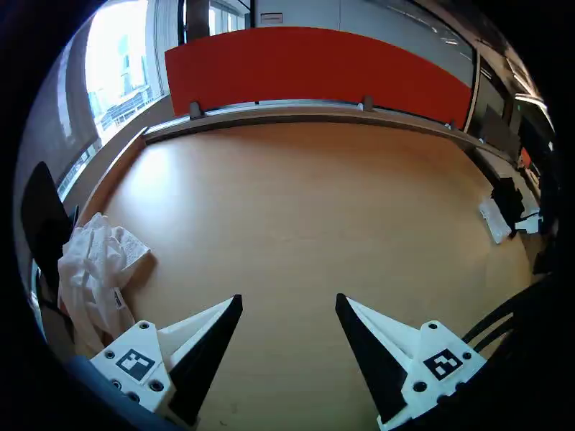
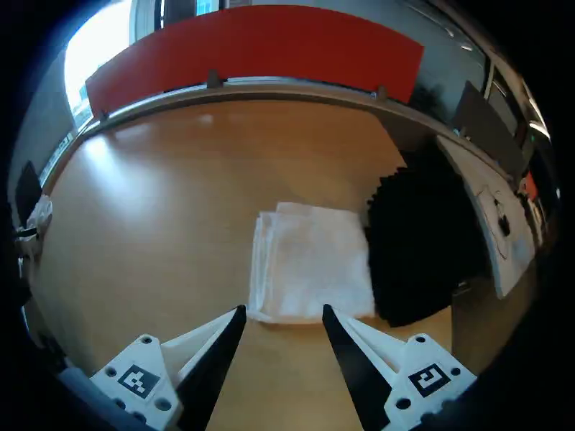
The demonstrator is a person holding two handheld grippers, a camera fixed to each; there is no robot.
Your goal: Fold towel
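A white towel, folded into a thick rectangle, lies flat on the wooden table near its right edge. My right gripper is open just in front of the towel's near edge, with its fingertips apart and nothing between them. In the left gripper view, my left gripper hangs open over bare wood and holds nothing.
A crumpled white cloth pile sits at the table's left edge beside a dark chair. A red divider panel runs along the far side. A black ribbed object lies right of the towel, next to another desk.
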